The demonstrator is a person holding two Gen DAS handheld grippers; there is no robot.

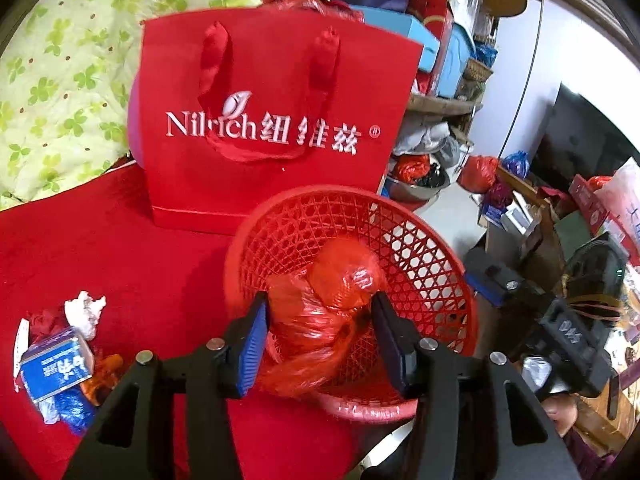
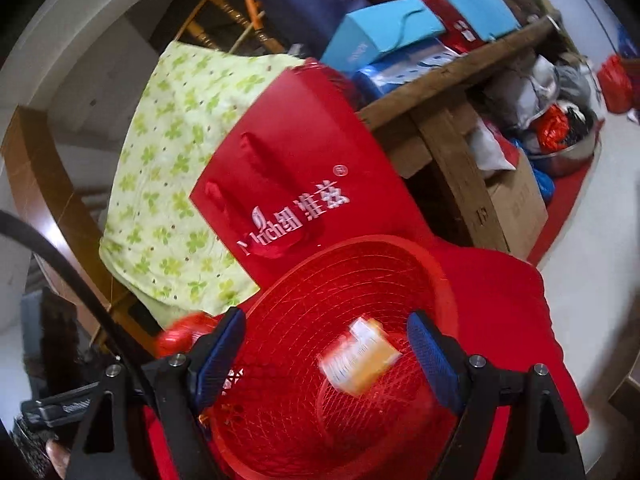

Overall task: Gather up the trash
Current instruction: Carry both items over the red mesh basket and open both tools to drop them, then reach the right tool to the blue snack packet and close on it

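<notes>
A red mesh basket [image 1: 424, 264] stands on the red cloth [image 1: 120, 248] at the table's edge. My left gripper [image 1: 320, 320] is open over the basket's near rim, with a crumpled red plastic bag [image 1: 320, 312] between its blue pads; I cannot tell if the pads touch it. My right gripper [image 2: 326, 344] is open above the same basket [image 2: 320, 280]. A blurred orange-and-white small box [image 2: 360, 354] is in the air between its fingers, inside the basket's bowl. A red bag lump [image 2: 180, 334] shows left of the left finger.
A red Nilrich paper bag [image 1: 272, 120] stands behind the basket. Loose trash lies at the left: a white tissue wad [image 1: 86, 312], a blue-white box [image 1: 56, 368], and blue and orange wrappers. A green-patterned quilt [image 1: 60, 80] lies behind. Cluttered shelves and floor are to the right.
</notes>
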